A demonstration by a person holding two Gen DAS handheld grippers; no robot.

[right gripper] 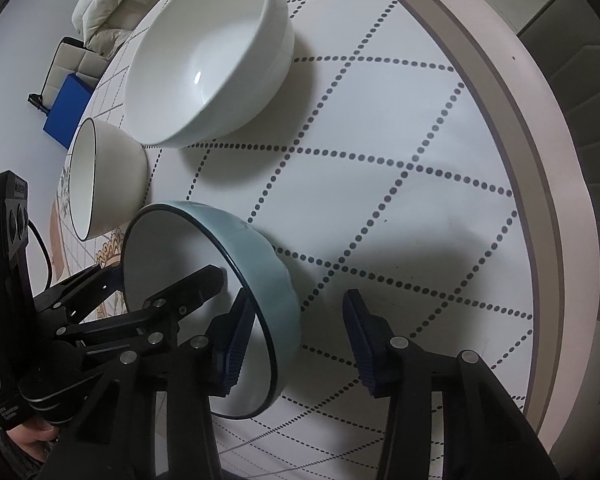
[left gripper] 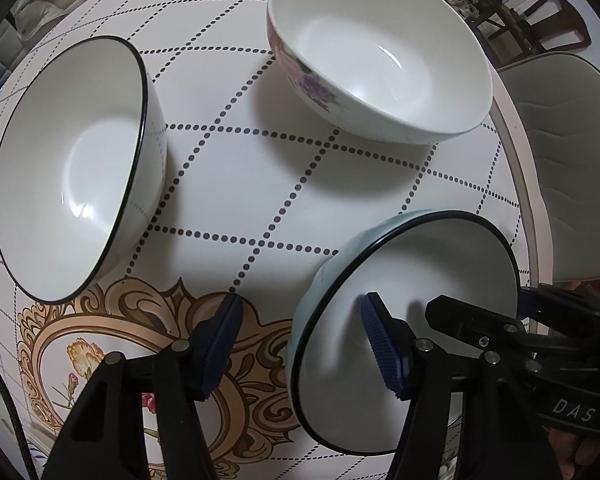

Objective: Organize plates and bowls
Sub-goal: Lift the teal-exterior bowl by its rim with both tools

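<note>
A pale blue bowl point(left gripper: 420, 264) with a dark rim sits on the table, and both grippers straddle its wall on opposite sides. My left gripper point(left gripper: 300, 304) is open, one pad point(left gripper: 384, 344) inside the bowl and the other point(left gripper: 220, 344) outside, neither touching the wall. My right gripper point(right gripper: 296, 300) is open too: its inner pad point(right gripper: 236, 344) lies close to the rim of the blue bowl point(right gripper: 260, 248), while the outer pad point(right gripper: 360, 344) stands clear. A black-rimmed white bowl point(left gripper: 72, 168) and a flowered white bowl point(left gripper: 380, 60) stand apart.
The round table point(left gripper: 516, 152) carries a cloth with dotted diamonds and a gold floral border. Its edge point(right gripper: 500, 80) curves close on the right. A grey chair point(left gripper: 572, 140) stands beyond it. A blue box point(right gripper: 66, 116) and pale cushions point(right gripper: 112, 0) lie off the table.
</note>
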